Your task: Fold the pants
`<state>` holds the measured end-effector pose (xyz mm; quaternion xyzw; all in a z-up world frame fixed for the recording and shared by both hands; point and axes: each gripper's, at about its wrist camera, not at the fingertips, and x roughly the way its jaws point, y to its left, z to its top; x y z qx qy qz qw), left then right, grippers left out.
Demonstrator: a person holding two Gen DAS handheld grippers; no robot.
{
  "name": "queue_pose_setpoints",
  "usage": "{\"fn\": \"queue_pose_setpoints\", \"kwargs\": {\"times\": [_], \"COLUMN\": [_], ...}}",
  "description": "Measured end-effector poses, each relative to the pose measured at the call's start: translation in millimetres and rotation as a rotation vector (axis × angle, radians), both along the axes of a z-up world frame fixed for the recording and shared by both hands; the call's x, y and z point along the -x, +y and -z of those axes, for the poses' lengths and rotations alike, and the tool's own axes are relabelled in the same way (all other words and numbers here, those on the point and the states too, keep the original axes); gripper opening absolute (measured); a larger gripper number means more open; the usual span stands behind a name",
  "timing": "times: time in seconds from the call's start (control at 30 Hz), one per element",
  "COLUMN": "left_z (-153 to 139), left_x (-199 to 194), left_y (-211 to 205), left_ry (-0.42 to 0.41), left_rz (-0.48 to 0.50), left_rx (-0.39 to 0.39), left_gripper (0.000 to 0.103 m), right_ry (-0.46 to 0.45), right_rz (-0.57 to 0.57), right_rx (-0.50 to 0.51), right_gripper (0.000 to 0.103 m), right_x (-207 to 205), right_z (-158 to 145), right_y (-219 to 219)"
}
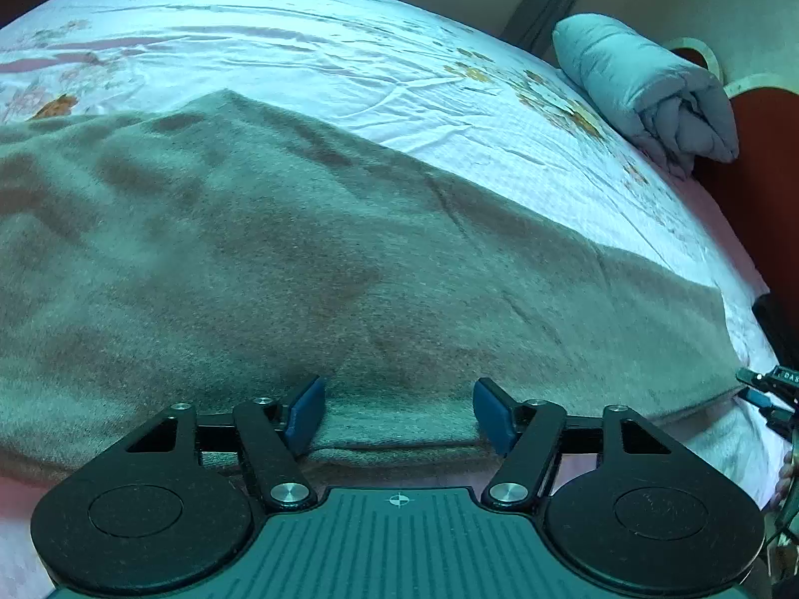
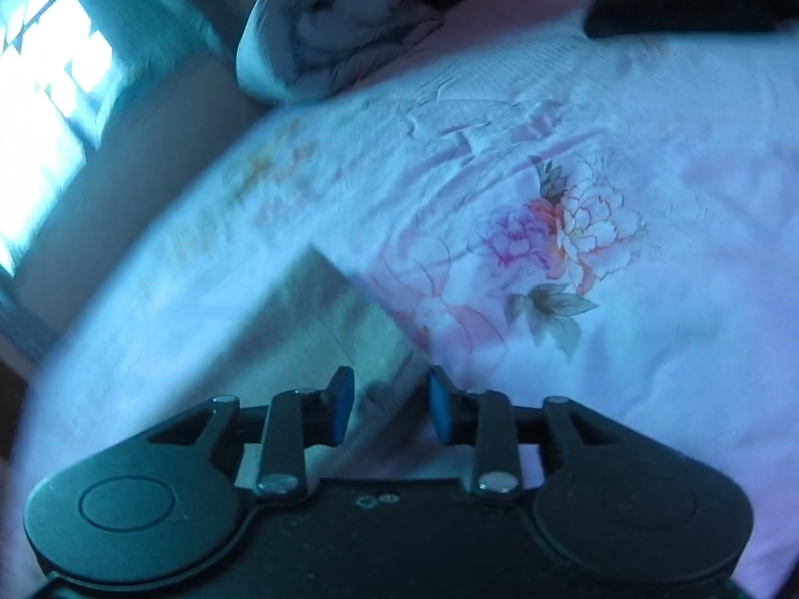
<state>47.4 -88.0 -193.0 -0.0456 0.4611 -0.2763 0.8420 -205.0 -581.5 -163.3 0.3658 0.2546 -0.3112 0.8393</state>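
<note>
The pants (image 1: 299,259) lie spread flat on the bed sheet (image 1: 279,45), a wide grey-brown fleecy cloth that fills most of the left wrist view from 9 o'clock across to 3 o'clock. Their near hem runs just in front of the left claw (image 1: 399,414), whose blue pads (image 1: 304,414) stand wide apart on either side of that edge, with nothing pinched between them. At 3 o'clock in the same view the tip of the right claw (image 1: 769,392) shows at the pants' right corner; whether it touches the cloth cannot be told there.

In the right wrist view, which is blurred, the right claw (image 2: 392,407) has its blue pads (image 2: 342,407) parted, narrower than the left pair. A corner of the pants (image 2: 324,329) reaches up toward 12 o'clock from between them, and cloth lies in the gap, but the pads do not visibly press on it. A pink and orange flower print (image 2: 559,239) sits on the sheet at 1 o'clock from the claw.

A rolled grey quilt (image 1: 649,90) lies at the far edge of the bed, at 1 o'clock in the left wrist view and at 11 o'clock in the right. A bright window (image 2: 45,115) shows at 9 o'clock in the right wrist view.
</note>
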Motion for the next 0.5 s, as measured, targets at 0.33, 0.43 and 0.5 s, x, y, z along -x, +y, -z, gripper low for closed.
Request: {"fn": "queue_pose_setpoints", "kwargs": {"times": [0.33,0.43,0.5], "left_z": [-35.3,-40.9,-40.7], "left_x": [1.1,7.4,14.9], "left_y": [9.7,-8.2,-29.9], "left_ry": [-0.031,-0.024,-0.034], "left_rz": [-0.043,0.014,0.076], "left_rx": [0.077,0.093,0.08], "left_gripper": [0.069,0.069,0.069], "right_ry": [0.01,0.002,-0.009], "right_rz": [-0.033,0.016,0.035], "right_rx": [0.087,-0.012,-0.067], "right_gripper": [0.044,0.044,0.044], "right_x": [-2.4,7.5,11.8], "right_z": [-37.5,-20.3,-11.6], "right_y": [29.0,22.6,21.0]}}
